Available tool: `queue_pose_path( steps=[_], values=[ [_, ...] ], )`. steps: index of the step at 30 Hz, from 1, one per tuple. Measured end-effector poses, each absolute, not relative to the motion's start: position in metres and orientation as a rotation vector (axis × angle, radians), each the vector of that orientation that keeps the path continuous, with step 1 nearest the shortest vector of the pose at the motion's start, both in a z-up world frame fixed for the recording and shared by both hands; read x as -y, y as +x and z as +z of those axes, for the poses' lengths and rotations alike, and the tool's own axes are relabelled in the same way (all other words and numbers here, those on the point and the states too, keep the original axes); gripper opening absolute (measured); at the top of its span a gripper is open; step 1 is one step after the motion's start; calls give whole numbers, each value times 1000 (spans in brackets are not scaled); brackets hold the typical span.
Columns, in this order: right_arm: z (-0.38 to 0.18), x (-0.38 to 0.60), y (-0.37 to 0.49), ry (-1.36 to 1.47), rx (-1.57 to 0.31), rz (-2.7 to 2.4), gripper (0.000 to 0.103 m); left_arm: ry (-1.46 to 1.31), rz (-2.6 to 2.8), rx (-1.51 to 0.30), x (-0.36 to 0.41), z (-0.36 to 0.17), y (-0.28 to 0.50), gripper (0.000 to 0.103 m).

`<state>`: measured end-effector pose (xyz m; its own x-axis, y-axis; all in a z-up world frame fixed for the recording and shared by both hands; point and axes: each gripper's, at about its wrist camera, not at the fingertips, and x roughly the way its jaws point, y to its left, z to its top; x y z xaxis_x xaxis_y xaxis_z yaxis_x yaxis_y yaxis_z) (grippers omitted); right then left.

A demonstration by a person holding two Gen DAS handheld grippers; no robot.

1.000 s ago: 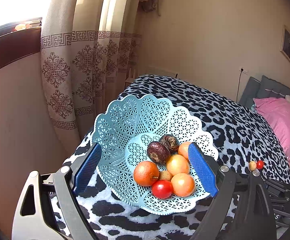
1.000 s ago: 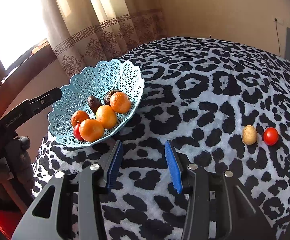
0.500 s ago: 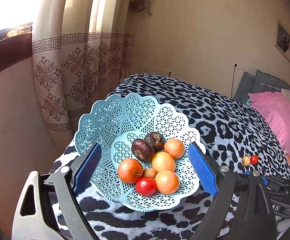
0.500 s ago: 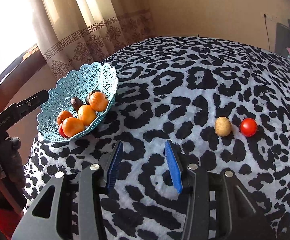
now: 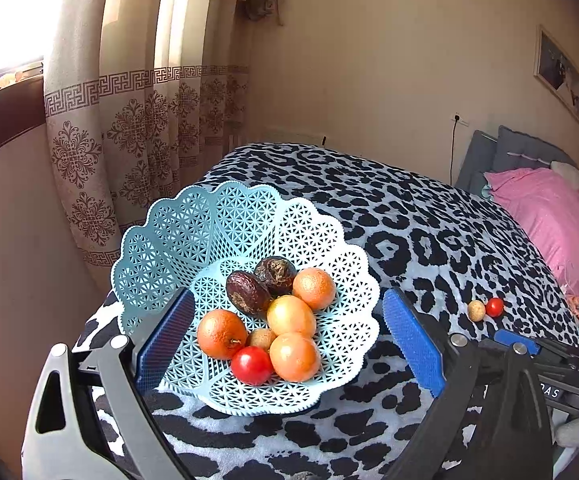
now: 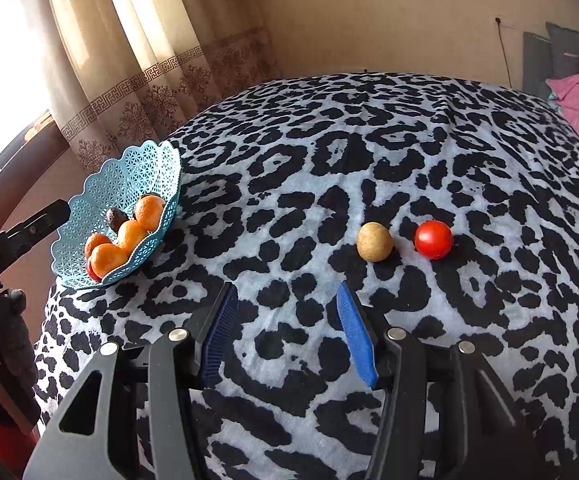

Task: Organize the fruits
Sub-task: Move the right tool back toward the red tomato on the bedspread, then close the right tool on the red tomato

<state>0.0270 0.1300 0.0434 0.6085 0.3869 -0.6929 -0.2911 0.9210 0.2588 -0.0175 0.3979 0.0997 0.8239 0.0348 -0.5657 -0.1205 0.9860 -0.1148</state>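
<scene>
Left gripper (image 5: 289, 336): jaws spread wide, nothing between the blue pads. Right gripper (image 6: 287, 336): jaws likewise parted and empty, pointing forward, tilted slightly downward.

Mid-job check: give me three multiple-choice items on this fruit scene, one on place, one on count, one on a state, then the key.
1. Where does the loose tomato lie?
A. in the basket
B. on the bedspread right of the tan fruit
C. on the pillow

2. How many fruits lie outside the basket?
A. two
B. four
C. none

3. How do the right gripper jaws stand?
A. shut on a fruit
B. shut, empty
C. open, empty

Key: 1 B, it sits on the bedspread beside the tan fruit; 2 A, only those two lie loose; 3 C, bare bedspread shows between the jaws.
</scene>
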Motion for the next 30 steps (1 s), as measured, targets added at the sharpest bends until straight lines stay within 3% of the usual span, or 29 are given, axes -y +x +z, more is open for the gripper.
queue_pose_path(
  steps=[17,30],
  values=[
    [43,-80,47,126,-807,257,52,-105,13,-614,-363,97,-14,97],
    [27,-76,89,83,-845,197,41,-84,-11,-623,-349,95,-14,97]
  ],
)
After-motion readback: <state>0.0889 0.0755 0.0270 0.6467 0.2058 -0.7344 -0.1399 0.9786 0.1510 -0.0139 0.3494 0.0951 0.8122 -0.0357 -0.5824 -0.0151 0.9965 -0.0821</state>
